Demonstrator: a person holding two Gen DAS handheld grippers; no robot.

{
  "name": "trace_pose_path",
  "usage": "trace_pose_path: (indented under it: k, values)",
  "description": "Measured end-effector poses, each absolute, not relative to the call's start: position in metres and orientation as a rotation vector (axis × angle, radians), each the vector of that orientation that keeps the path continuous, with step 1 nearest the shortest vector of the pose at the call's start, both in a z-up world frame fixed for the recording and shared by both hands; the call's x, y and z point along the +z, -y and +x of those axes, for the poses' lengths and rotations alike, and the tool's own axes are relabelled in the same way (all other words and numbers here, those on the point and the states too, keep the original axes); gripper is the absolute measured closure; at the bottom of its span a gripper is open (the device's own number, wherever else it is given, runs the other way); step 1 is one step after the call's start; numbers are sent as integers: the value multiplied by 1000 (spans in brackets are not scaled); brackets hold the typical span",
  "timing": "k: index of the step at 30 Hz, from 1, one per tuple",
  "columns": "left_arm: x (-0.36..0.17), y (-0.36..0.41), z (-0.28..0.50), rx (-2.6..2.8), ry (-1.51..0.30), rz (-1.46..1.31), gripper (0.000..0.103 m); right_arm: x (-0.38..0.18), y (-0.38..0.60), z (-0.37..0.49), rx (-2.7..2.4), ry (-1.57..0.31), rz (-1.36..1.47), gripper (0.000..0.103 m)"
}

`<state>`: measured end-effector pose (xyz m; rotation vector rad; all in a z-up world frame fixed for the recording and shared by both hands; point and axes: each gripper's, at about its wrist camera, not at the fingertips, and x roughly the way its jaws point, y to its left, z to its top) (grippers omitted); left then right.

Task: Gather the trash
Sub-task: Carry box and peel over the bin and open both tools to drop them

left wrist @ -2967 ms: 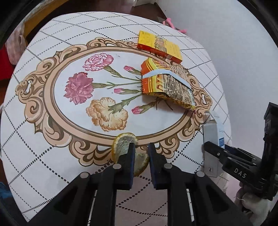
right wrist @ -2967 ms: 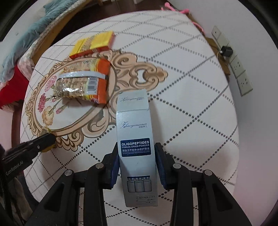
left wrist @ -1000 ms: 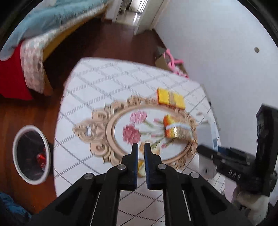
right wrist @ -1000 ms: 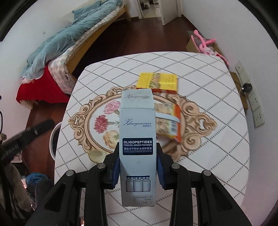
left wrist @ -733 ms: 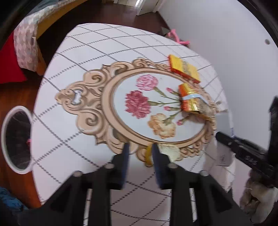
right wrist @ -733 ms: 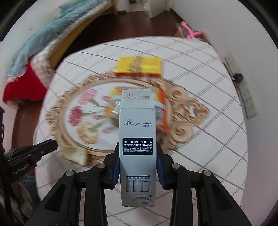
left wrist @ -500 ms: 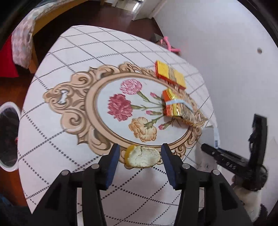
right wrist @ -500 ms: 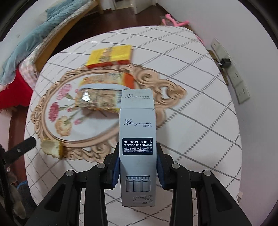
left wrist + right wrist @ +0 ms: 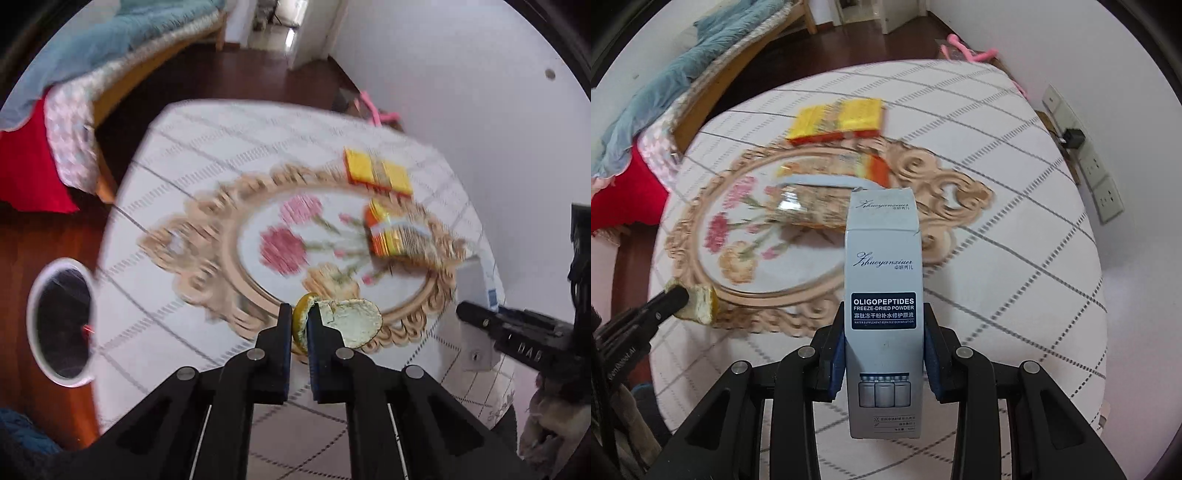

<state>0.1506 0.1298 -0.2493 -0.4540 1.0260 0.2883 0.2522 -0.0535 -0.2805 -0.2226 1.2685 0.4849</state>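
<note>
My left gripper (image 9: 299, 325) is shut on a piece of orange peel (image 9: 347, 323) and holds it above the near edge of the table; the peel also shows in the right wrist view (image 9: 700, 304). My right gripper (image 9: 884, 354) is shut on a grey "Oligopeptides" box (image 9: 884, 295), held upright above the table. An orange snack wrapper (image 9: 399, 236) and a yellow box (image 9: 376, 175) lie on the table's far right. A white trash bin (image 9: 61, 321) stands on the floor to the left.
The round table (image 9: 177, 192) has a white grid cloth with a flower oval. A bed with blue and red bedding (image 9: 55, 92) is at the left. A white wall with sockets (image 9: 1104, 181) is at the right.
My left gripper opened around the peel on the table, then shut on it and lifted it. The right gripper kept hold of the grey box while swinging over the table.
</note>
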Motion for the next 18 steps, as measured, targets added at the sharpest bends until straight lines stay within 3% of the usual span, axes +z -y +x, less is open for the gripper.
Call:
trace_pose_path:
  k: [9, 18]
  values:
    - [-190, -265, 60, 544, -944, -464, 97, -238, -82, 200, 796, -1256, -189, 66]
    - [-273, -414, -35, 726, -1056, -706, 96, -290, -293, 119, 1050, -1379, -310, 66]
